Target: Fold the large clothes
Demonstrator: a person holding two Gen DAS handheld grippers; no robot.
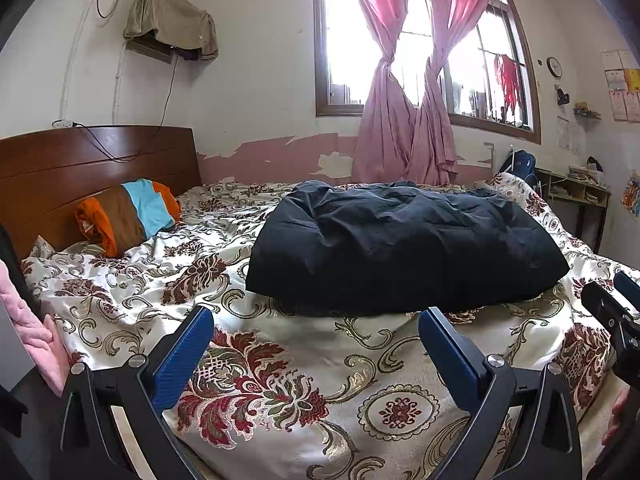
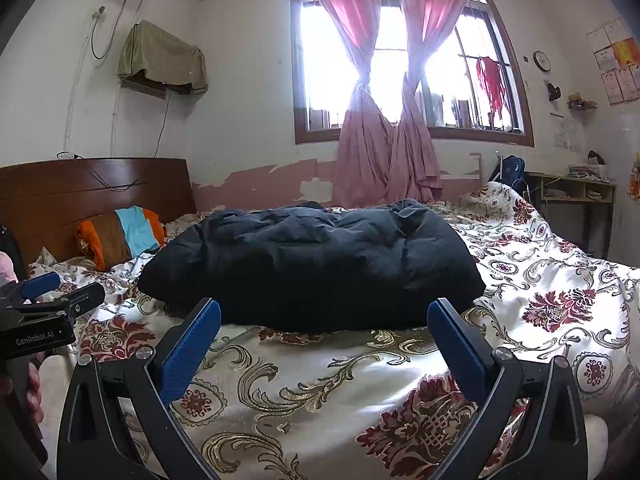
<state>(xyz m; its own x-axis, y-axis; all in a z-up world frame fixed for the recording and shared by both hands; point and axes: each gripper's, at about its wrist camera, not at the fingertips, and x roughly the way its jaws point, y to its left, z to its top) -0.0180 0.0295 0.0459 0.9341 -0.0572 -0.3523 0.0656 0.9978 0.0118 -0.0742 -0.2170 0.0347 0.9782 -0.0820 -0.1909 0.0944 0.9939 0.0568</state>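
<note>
A large dark navy puffy garment point(image 1: 404, 244) lies in a folded, bulky heap on the floral bedspread point(image 1: 288, 364); it also shows in the right wrist view point(image 2: 312, 264). My left gripper point(image 1: 316, 320) is open and empty, fingers spread just short of the garment's near edge. My right gripper point(image 2: 324, 312) is open and empty, its blue pads point(image 2: 192, 352) close to the garment's near edge. Each gripper shows at the side of the other's view: the right one point(image 1: 616, 312), the left one point(image 2: 44, 300).
An orange, brown and blue striped pillow point(image 1: 128, 216) lies by the wooden headboard point(image 1: 96, 168). A pink cloth point(image 1: 32, 332) hangs at the left. Pink curtains point(image 1: 404, 120) hang at the window; a desk point(image 1: 576, 192) stands at the far right.
</note>
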